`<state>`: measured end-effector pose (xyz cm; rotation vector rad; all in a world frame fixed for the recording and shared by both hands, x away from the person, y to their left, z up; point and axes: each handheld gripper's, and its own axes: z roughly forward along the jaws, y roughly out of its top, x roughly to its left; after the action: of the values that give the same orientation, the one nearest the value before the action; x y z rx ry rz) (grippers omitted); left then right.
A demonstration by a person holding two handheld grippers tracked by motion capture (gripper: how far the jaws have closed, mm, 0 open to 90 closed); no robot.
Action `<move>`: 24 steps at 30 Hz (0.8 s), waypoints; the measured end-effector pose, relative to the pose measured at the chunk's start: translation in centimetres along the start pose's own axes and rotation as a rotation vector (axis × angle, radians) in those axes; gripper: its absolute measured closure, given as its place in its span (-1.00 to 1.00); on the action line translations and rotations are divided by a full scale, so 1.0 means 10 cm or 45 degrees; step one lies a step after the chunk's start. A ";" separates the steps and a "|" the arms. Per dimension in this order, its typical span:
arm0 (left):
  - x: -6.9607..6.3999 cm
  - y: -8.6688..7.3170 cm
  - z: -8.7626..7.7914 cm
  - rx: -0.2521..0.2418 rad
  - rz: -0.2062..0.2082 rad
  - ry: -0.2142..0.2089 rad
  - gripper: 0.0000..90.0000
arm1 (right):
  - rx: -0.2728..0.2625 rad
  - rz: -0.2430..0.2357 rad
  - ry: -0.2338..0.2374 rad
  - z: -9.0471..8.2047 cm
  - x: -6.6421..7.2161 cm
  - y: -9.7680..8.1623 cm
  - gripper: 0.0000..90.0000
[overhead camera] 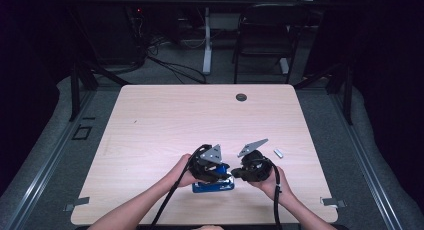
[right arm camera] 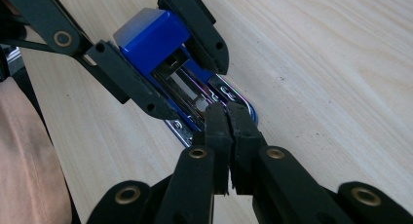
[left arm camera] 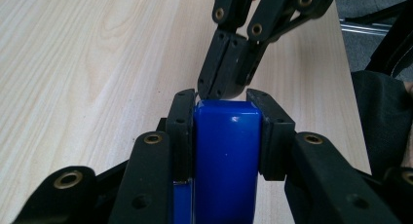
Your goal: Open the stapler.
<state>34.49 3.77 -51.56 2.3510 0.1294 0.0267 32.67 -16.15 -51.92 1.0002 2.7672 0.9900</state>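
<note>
A blue stapler lies near the table's front edge. My left gripper is shut on its blue top, one pad on each side. In the right gripper view the blue top stands raised and the metal staple channel is bare below it, with the left gripper clamped around it. My right gripper is shut, pads together with nothing visible between them, its tips right at the channel's front end. The left gripper view has the right gripper pointing down just beyond the stapler.
The pale wooden table has a round cable grommet at the back. A small silver metal piece lies to the right of my right hand. A dark chair stands beyond the table.
</note>
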 end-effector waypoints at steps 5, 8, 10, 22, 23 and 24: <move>0.00 0.00 -0.01 -0.004 0.002 -0.004 0.45 | 0.005 -0.015 0.011 0.07 0.01 0.03 0.97; 0.00 0.00 -0.02 -0.007 0.001 -0.003 0.45 | 0.020 -0.016 0.017 0.10 0.03 0.04 0.97; 0.00 0.00 -0.03 -0.006 0.004 -0.005 0.45 | 0.023 -0.030 0.013 0.11 0.03 0.05 0.97; 0.00 -0.01 -0.07 -0.023 0.012 0.003 0.45 | 0.047 -0.077 -0.038 0.16 0.06 0.07 1.00; -0.01 -0.01 -0.08 -0.022 0.012 0.005 0.45 | 0.055 -0.093 -0.043 0.16 0.06 0.07 1.00; -0.01 -0.01 -0.08 -0.022 0.012 0.004 0.45 | 0.055 -0.093 -0.043 0.16 0.06 0.07 1.00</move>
<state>34.35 4.42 -51.10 2.3341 0.1188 0.0364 32.99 -14.50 -52.68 0.9052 2.7867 0.8997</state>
